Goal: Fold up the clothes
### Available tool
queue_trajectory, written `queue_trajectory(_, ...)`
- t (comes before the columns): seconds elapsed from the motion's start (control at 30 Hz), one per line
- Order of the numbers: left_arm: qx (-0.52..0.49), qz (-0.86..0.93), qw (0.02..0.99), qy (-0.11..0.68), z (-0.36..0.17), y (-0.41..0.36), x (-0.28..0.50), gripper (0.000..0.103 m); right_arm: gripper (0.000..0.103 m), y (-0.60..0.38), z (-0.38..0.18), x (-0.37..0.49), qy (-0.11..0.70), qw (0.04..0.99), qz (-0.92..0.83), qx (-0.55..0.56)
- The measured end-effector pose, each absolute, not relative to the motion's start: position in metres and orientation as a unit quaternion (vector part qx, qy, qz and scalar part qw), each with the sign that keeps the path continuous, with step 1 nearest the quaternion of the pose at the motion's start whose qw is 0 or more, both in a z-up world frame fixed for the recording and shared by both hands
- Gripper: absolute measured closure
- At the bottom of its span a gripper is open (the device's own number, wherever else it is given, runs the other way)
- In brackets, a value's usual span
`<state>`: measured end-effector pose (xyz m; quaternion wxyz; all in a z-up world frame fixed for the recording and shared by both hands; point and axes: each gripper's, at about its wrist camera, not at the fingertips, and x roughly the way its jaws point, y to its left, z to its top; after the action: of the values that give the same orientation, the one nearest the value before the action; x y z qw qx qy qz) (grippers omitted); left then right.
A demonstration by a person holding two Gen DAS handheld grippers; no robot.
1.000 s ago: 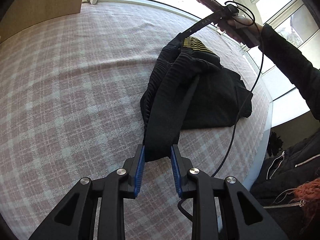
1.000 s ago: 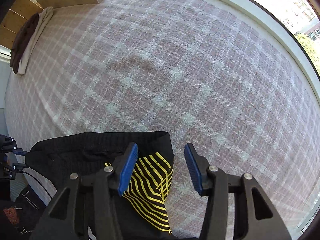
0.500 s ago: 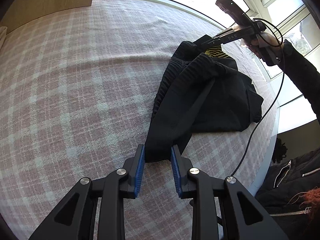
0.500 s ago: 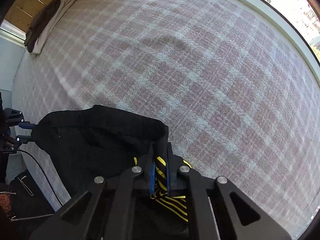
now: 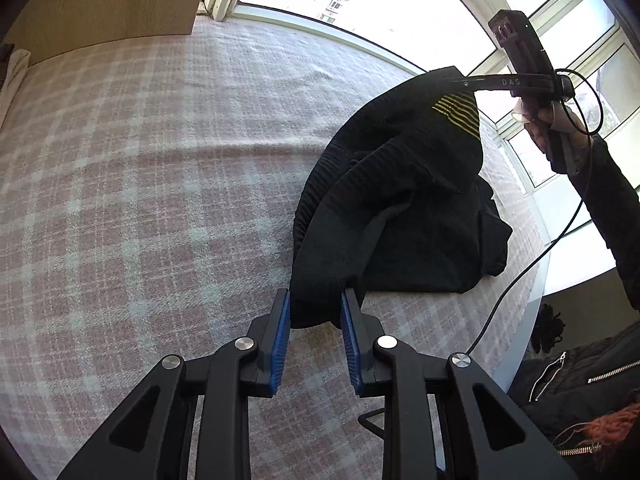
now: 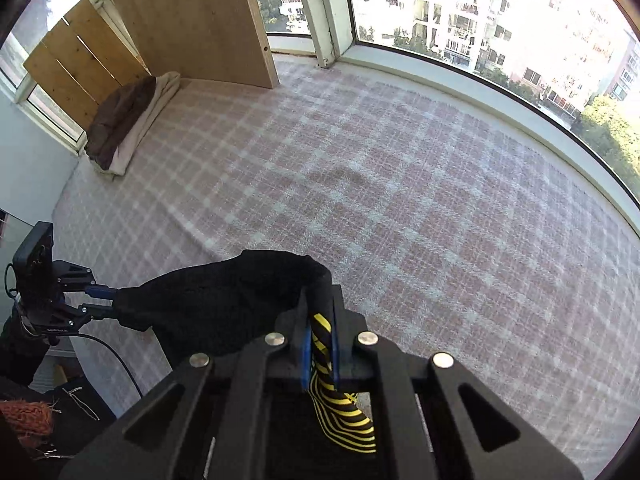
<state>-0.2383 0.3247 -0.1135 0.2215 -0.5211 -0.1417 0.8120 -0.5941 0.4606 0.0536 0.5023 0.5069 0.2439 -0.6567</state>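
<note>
A black ribbed garment [image 5: 400, 200] with a yellow-striped patch [image 5: 458, 114] hangs between my two grippers over a pink plaid bed cover [image 5: 140, 200]. My left gripper [image 5: 314, 312] holds one end of it between the blue pads, close above the cover. My right gripper [image 6: 320, 320] is shut on the yellow-striped part [image 6: 340, 408] and holds it raised. In the left wrist view the right gripper [image 5: 460, 80] is high at the upper right. In the right wrist view the left gripper [image 6: 102, 300] grips the garment's [image 6: 224, 300] far end at the left.
A folded brown and cream bundle [image 6: 128, 120] lies at the far corner by a wooden panel [image 6: 192, 12]. Windows [image 6: 500, 20] line the far side. A black cable [image 5: 520, 264] hangs off the bed's right edge, beside a dark jacket [image 5: 580, 380].
My right gripper shut on the striped part and lifted it up, pulling the garment off the cover. My left gripper kept its hold and stayed low.
</note>
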Motion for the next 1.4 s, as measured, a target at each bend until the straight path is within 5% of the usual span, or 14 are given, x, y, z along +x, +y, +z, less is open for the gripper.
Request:
queue_trajectory(0.4,-0.416,0.883,0.2,-0.089,0.014,0.286,-0.26,0.082,0.097,0.487,0.147,-0.568,0.216,0.505,-0.735,0.397)
queue_trajectory(0.63,-0.333,0.93,0.156,-0.002,0.15,0.27,-0.329,0.083,0.097,0.458,0.275,-0.585,0.197,0.479,-0.801,0.3)
queue_trajectory(0.8,-0.275,0.948,0.153,0.05,0.219,0.269,-0.309,0.083,0.096,0.464,0.333,-0.564,0.185,0.476,-0.818,0.264)
queue_trajectory(1.13,-0.31,0.922,0.217,0.08,0.189,0.263,-0.229,0.083,0.096,0.511,0.281,-0.482,0.146,0.497,-0.807,0.284)
queue_trajectory(1.4,-0.34,0.914,0.214,0.053,0.196,0.243,-0.304,0.083,0.096,0.485,0.263,-0.521,0.113,0.468,-0.814,0.324)
